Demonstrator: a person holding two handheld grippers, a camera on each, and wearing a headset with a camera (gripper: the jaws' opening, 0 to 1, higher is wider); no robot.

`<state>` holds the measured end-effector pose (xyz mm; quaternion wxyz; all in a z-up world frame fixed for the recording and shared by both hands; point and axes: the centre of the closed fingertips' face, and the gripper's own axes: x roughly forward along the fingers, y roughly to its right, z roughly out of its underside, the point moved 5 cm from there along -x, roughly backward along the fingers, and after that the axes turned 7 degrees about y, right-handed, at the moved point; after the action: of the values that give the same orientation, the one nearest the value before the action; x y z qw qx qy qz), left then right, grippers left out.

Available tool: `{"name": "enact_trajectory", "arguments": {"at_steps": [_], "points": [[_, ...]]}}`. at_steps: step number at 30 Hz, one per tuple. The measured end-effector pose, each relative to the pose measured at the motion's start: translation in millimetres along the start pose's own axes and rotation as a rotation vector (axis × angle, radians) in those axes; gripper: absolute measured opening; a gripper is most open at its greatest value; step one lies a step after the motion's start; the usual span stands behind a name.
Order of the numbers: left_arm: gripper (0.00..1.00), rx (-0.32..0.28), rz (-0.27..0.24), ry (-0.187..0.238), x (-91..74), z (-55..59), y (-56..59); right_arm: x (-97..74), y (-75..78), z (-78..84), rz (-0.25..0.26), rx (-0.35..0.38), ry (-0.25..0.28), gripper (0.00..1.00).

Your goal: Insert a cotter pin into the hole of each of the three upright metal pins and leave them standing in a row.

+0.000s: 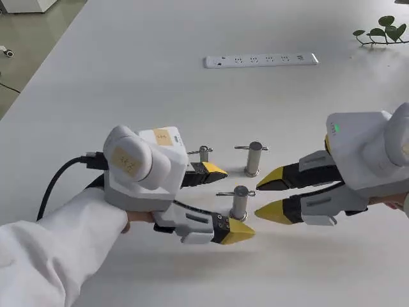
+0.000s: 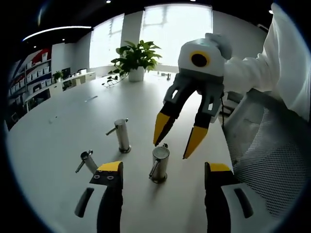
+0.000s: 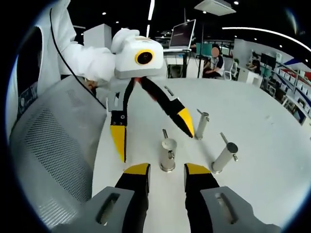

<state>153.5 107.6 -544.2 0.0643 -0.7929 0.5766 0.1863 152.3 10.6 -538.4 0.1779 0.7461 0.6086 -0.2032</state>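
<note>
Three upright metal pins stand on the white table [image 1: 128,77], each with a cotter pin through its top. The nearest pin [image 1: 239,203] sits between the wide-apart jaws of my open left gripper [image 1: 238,203], untouched by them. My right gripper [image 1: 257,199] is open too, its yellow tips just right of that pin's cotter pin [image 1: 233,193]. Behind stand a thick pin [image 1: 254,159] and a thin pin [image 1: 204,154]. In the left gripper view the nearest pin [image 2: 159,164] is centred between my jaws; in the right gripper view the same pin [image 3: 168,154] is just ahead of them.
A white power strip [image 1: 261,60] lies further back on the table. A potted plant's leaves [image 1: 383,31] reach in at the far right. A black cable [image 1: 54,185] trails from the left gripper. A mesh chair [image 2: 262,160] stands beside the table.
</note>
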Motion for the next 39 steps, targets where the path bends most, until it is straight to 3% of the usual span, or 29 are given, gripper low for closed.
{"name": "enact_trajectory", "arguments": {"at_steps": [4,6,8,11,13,20,25,27,35,39], "points": [[0.87,-0.058,-0.004,0.018,-7.4,5.1,4.5,7.2,0.4,2.0,0.002,0.05,0.021,0.27],[1.0,-0.049,-0.026,-0.004,-10.3,10.3,4.8,10.7,0.0,0.2,0.006,0.061,0.037,0.29],[0.97,-0.033,-0.073,-0.045,-14.9,18.0,0.5,14.4,-0.2,-0.8,0.01,0.068,0.043,0.31],[0.99,-0.037,-0.084,-0.044,-19.4,19.7,1.7,18.5,-0.1,-1.3,0.011,0.078,0.049,0.3],[0.99,-0.084,-0.084,-0.015,-23.2,17.6,4.7,22.9,1.2,-0.7,0.013,0.091,0.055,0.29],[0.99,-0.152,-0.108,0.05,-33.2,10.2,10.0,32.6,2.6,6.7,0.002,0.119,0.048,0.22],[0.99,-0.16,-0.118,0.079,-39.7,2.2,12.3,35.4,6.5,6.8,0.026,0.123,0.055,0.09],[0.99,-0.173,-0.12,0.096,-41.5,-0.3,12.9,35.8,5.4,6.6,0.017,0.133,0.061,0.09],[0.99,-0.18,-0.109,0.051,-42.1,6.2,18.4,35.4,2.4,5.8,0.017,0.082,0.069,0.08],[0.99,-0.18,-0.113,0.051,-41.4,5.9,18.6,34.4,4.5,6.1,0.033,0.074,0.071,0.07]]}}
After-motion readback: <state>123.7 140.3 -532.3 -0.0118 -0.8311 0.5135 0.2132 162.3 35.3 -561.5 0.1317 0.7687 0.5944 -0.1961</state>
